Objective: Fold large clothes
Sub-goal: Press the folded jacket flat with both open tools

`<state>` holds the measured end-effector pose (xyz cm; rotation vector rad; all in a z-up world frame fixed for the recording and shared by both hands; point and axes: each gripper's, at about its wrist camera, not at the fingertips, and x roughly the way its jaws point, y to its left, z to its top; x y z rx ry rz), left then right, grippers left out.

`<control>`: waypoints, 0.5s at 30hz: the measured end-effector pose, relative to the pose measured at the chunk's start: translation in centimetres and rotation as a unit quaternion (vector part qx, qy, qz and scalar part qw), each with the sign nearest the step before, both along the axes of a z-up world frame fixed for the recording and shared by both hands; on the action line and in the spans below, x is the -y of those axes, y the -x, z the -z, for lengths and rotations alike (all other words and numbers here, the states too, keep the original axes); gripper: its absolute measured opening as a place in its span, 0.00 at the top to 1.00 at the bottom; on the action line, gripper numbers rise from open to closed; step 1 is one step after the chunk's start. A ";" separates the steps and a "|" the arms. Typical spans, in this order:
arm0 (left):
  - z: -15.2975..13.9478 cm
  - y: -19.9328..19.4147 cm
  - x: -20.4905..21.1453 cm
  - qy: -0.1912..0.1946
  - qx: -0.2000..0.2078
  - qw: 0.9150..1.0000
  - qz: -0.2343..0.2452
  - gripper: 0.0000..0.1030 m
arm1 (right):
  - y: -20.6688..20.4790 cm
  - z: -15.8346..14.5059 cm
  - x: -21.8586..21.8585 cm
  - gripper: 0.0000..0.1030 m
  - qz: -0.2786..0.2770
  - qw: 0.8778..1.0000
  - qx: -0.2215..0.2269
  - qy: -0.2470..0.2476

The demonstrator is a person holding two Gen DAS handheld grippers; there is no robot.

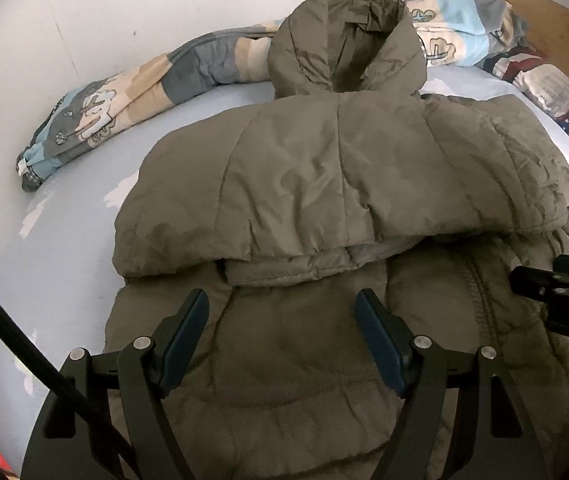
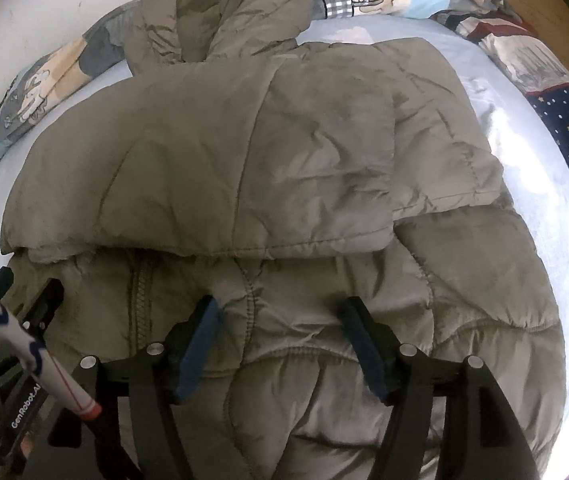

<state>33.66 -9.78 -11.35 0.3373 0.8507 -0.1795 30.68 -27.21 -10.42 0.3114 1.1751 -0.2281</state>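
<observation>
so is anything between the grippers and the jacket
Nothing visible. The left gripper and right gripper both hang open right over the lower part of the jacket, with only its own padded fabric under the fingers. The rolled blanket lies behind it, clear of both.

wall (image 1: pixel 124 8): white | bed sheet (image 1: pixel 64 240): pale blue | headboard (image 1: pixel 544 8): wood

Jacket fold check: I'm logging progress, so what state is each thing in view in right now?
Puffer jacket: lying on the bed, sleeves folded in across the body, hem not yet folded up.
Hood: spread open, lying flat above the shoulders.
Patterned blanket: bunched along the wall.
Bed sheet: flat under the jacket.
Left gripper: open, over the jacket's lower part.
Right gripper: open, fabric between the fingers.
</observation>
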 end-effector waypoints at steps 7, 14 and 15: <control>0.7 -0.1 0.1 -0.013 -0.006 1.000 0.004 0.27 | -0.1 0.3 0.0 0.28 -0.003 1.000 -0.003 0.001; 0.9 -0.2 0.2 -0.015 -0.009 1.000 0.002 0.27 | 0.1 0.5 -0.1 0.26 -0.006 1.000 -0.004 0.005; 0.9 -0.2 0.2 -0.016 -0.008 1.000 0.003 0.27 | 0.1 0.5 -0.1 0.25 -0.006 1.000 -0.004 0.005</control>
